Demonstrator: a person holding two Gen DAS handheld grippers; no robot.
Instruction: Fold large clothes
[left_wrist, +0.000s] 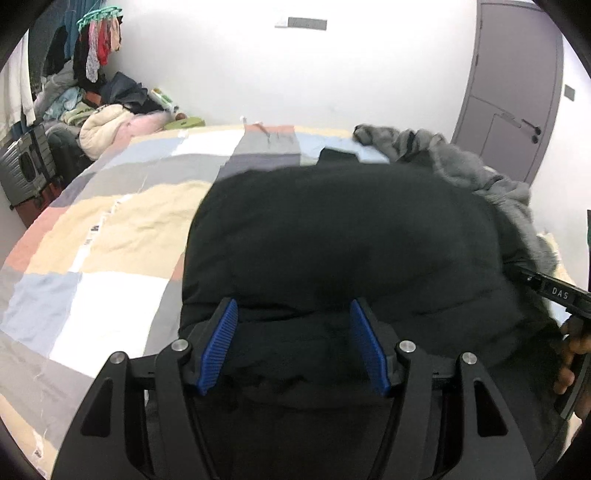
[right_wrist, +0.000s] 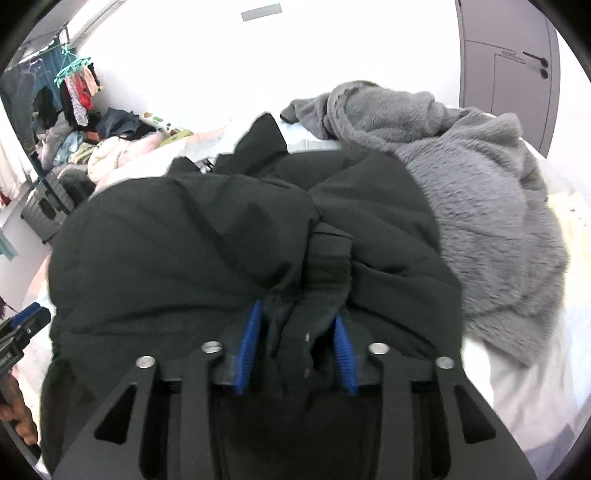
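Nearby, puffy black jacket (left_wrist: 343, 236), fuzzy grey fleece (right_wrist: 480, 192).

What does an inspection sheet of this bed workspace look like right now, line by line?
Surface: bed with patchwork cover, partly bare.
Job's things: black padded jacket bunched in the middle.
Clutter: grey fleece garment crumpled beside the jacket.
Grippers: left gripper open above the jacket; right gripper has black fabric between its pads, grip unclear.
Cables: nothing seen.
Surroundings: clothes pile, suitcase, hanging laundry, grey door.
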